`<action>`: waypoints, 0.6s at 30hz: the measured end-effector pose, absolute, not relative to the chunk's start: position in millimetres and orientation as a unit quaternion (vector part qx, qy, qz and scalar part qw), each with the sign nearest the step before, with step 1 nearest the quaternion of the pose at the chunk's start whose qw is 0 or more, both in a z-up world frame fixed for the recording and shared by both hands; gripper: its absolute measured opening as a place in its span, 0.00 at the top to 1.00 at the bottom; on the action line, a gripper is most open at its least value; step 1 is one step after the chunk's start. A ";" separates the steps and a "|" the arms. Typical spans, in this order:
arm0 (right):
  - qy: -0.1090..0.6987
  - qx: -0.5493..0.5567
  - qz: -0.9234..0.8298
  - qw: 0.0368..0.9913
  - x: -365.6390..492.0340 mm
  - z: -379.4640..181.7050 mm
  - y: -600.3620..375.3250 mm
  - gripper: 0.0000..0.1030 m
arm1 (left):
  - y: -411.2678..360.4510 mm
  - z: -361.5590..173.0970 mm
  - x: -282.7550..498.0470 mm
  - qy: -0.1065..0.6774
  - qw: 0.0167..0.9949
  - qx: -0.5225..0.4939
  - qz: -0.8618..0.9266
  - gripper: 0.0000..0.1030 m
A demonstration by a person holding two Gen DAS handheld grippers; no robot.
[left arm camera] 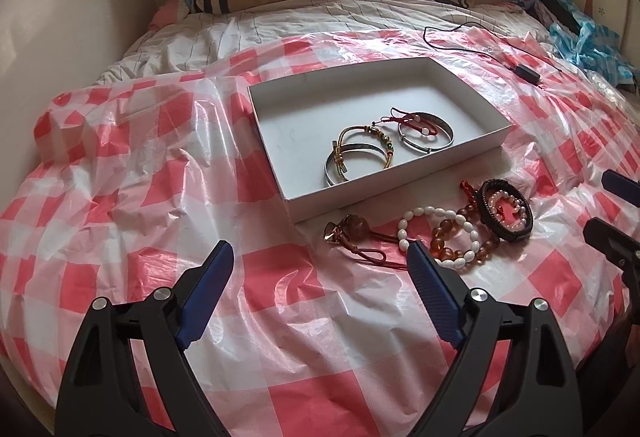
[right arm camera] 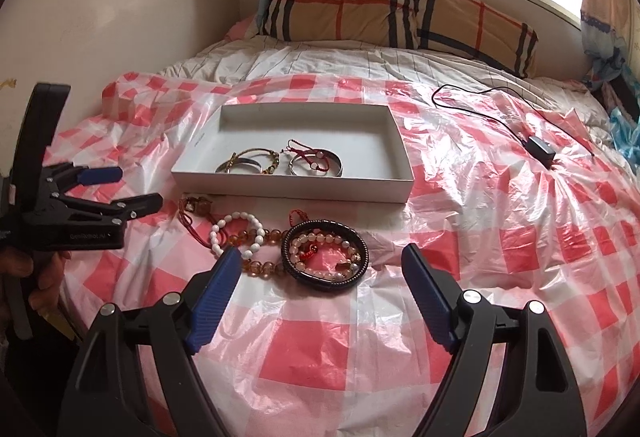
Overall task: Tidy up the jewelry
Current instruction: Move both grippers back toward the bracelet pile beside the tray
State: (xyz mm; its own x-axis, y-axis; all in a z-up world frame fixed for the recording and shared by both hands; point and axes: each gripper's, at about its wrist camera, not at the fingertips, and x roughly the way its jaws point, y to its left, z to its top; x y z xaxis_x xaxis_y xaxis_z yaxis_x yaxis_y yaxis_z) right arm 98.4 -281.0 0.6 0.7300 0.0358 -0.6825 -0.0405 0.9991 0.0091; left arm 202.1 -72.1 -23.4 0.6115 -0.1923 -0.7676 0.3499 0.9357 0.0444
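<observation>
Occlusion: left gripper [left arm camera: 320,253] finger covers part of white bead bracelet [left arm camera: 440,233] | Cropping: right gripper [left arm camera: 616,213] cut by left-wrist frame edge | Overlap: amber bead bracelet [right arm camera: 260,261] partly under neighbouring bracelets | Unresolved: printed mark on white box [right arm camera: 196,173] too small.

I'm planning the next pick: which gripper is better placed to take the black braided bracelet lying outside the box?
Right, probably. The right gripper is open with the black braided bracelet directly between its fingers. The left gripper is open too, but faces bare cloth; the bracelet lies off to its right.

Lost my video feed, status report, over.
Both grippers open, empty. Four bracelets in white box; bead pile outside. Nothing blocking.
</observation>
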 end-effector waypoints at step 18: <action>0.432 -0.008 0.043 0.901 140.2 -35.1 -299.7 0.23 | -136.0 -46.4 214.4 0.403 0.882 0.148 -0.195 0.18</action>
State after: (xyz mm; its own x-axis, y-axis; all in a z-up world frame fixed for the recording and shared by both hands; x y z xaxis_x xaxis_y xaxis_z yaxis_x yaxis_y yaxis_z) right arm 140.2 -299.7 -35.1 0.6227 0.0713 -0.7792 -0.0854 0.9961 0.0230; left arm 214.4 -136.0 -46.4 0.5991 -0.2236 -0.7688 0.4627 0.8804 0.1045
